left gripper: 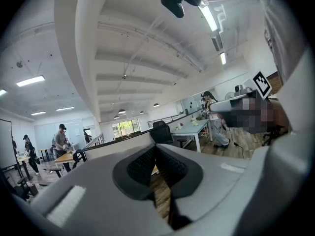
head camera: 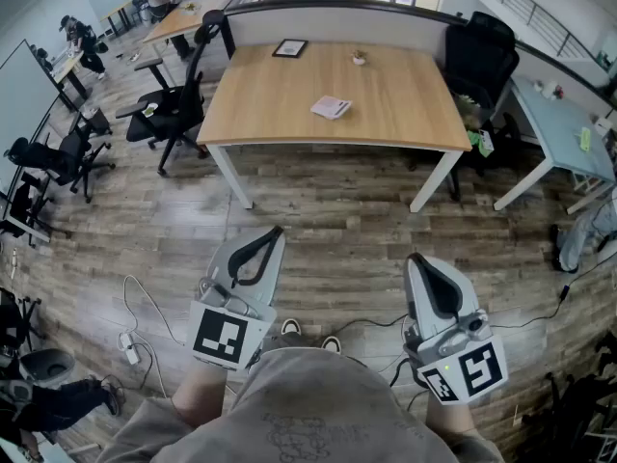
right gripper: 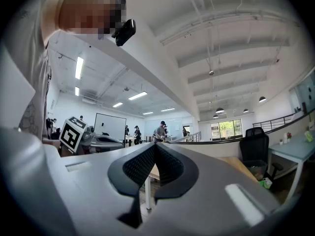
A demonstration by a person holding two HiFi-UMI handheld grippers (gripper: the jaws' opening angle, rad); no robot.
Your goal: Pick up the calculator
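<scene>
- Head view: the calculator point(head camera: 331, 107), or what I take for it (a flat pale slab, too small for me to make out keys), lies near the middle of the desk point(head camera: 260, 114). It sits a little toward the near edge, well apart from the dark frame point(head camera: 289, 48) by the far edge.
- Both tools hang over the floor, well short of the desk's near edge: left tongs point(head camera: 274, 232), right tongs point(head camera: 415, 259).
- Left gripper view: the left tongs point(left gripper: 156, 148) have their tips pressed together with nothing between them. The calculator does not show here.
- Right gripper view: the right tongs point(right gripper: 154, 146) are fully closed and empty. The desk point(right gripper: 241, 167) lies ahead, seen almost edge-on, so its top is hidden.
- My read: this is the approach.
- I would walk up to the near edge and spread one pair of tongs before reaching.
- Then I would come in low and close across the slab's narrower sides.
</scene>
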